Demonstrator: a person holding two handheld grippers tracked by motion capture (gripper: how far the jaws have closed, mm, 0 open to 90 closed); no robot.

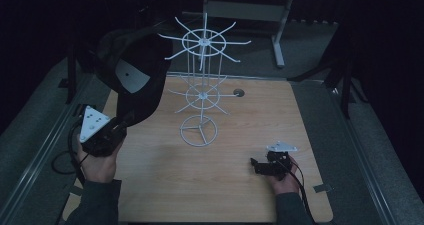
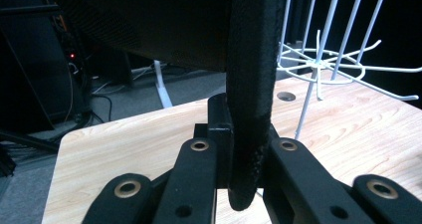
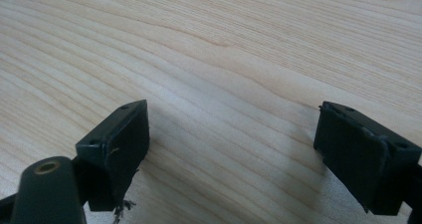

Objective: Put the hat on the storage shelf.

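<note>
High view shows the left gripper (image 1: 126, 122) pinching a black cap (image 1: 135, 70) by its brim, lifted beside the white wire rack (image 1: 202, 85), probably for hanging; the right gripper (image 1: 256, 164) rests wide open, empty, on the tabletop (image 1: 240, 125).

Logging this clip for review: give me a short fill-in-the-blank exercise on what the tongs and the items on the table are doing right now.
1. The left tongs are shut on the brim of a black ____.
2. The right tongs, low over the wooden table, have jaws that stand ____.
3. The cap is held up to the ____ of the white wire rack in the high view.
4. The rack's round base rests on the ____.

Missing words: cap; open; left; table
</note>
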